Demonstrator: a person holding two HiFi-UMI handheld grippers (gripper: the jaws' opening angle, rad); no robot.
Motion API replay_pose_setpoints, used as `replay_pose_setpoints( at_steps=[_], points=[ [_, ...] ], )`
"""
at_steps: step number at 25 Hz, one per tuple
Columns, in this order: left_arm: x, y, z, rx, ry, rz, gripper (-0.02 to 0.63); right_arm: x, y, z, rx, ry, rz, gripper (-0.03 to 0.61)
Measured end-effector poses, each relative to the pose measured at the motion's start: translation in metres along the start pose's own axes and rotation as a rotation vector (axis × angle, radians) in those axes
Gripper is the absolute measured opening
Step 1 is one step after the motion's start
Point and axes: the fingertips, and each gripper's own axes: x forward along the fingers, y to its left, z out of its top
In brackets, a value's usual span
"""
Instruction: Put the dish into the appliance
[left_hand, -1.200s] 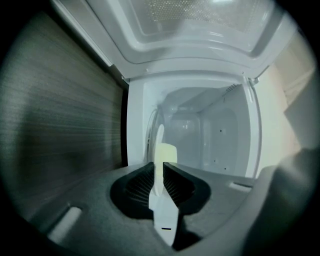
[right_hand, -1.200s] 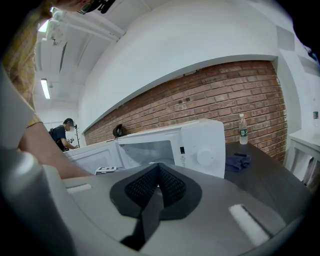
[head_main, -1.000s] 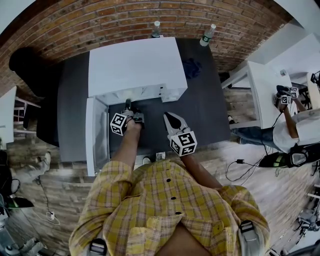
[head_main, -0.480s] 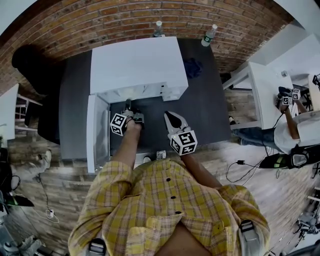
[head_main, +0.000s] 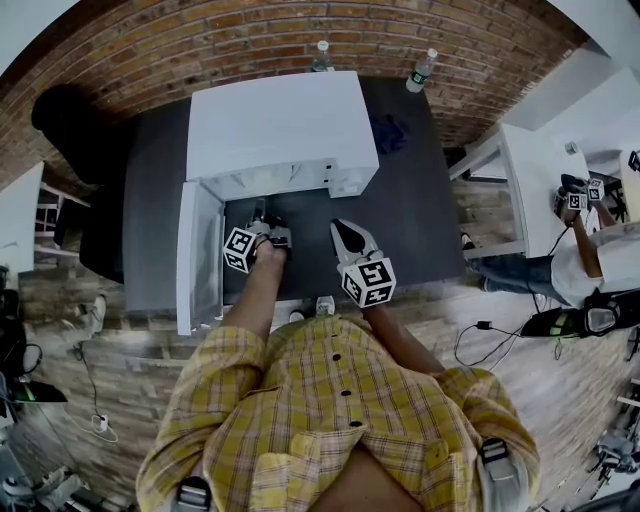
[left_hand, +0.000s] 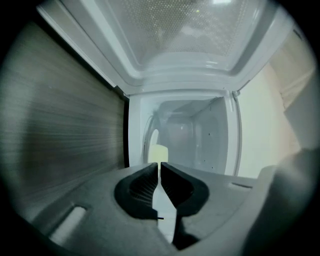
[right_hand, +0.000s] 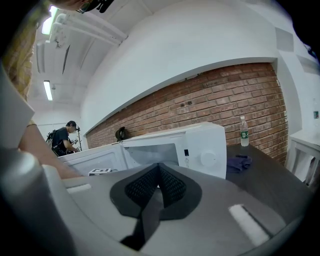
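The dish (left_hand: 148, 137) is hard to make out. The only sign of it is a pale, curved, see-through rim deep in the open microwave (head_main: 280, 120), lying against the oven floor. I judge it to be the dish already set inside, though it could be the oven's own turntable. No other view shows a dish, and neither gripper carries one.

From the left gripper (left_hand: 159, 167) that rim lies straight ahead along the jaws, a little toward the counter side. This gripper is rolled onto its side, so the rim reads as a flat plate seen nearly edge-on. Its jaws are drawn almost together, with only a thin slit of light between them and nothing in it.

In the head view the left gripper (head_main: 258, 210) is at the mouth of the oven, just beside the open door (head_main: 198, 255). It is clearly the nearer one. The right gripper (head_main: 340, 228) hangs over the dark counter (head_main: 400, 210), back from the oven's front, its jaws closed on nothing.
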Motion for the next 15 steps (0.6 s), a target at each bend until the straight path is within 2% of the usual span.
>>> replay_pose_setpoints(
  at_steps=[15],
  points=[
    [-0.049,-0.020,-0.009,0.001,0.033,-0.074,-0.002,-0.018,0.016,-0.004,0.005,-0.016,-0.002,0.003]
  ],
)
